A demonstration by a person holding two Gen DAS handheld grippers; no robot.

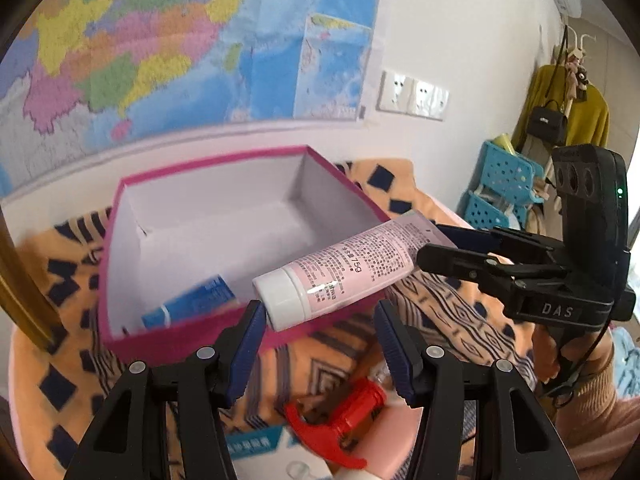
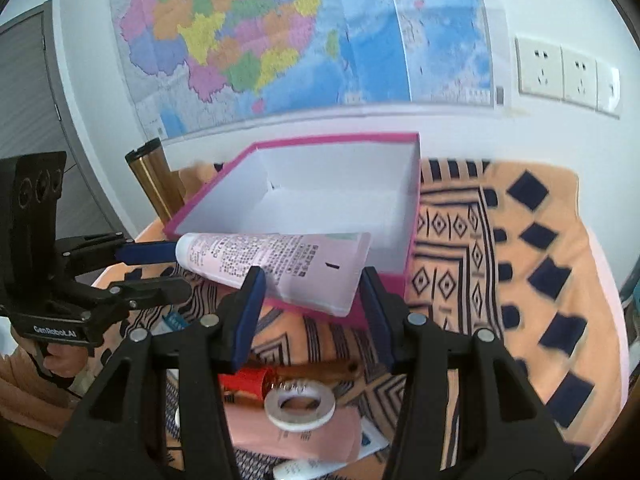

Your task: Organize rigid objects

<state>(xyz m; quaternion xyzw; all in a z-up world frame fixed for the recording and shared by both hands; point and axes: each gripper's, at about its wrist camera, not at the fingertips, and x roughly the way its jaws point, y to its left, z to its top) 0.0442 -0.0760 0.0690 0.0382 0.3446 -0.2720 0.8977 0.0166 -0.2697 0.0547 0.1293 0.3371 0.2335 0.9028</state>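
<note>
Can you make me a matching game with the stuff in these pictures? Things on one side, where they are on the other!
Things:
1. pink tube
2. blue tube
3. white ring
4. map

Places:
A. on the wall
B. inside the pink box
C. between the right tool's fingers
D. low on the table, beside a red cap

Pairs: 1-C, 2-B, 3-D, 4-A

Can't make out the blue tube in my box, it's smeared and its lower end sits behind the near wall. My fingers cover part of the red clip. The white ring is blurry too.
</note>
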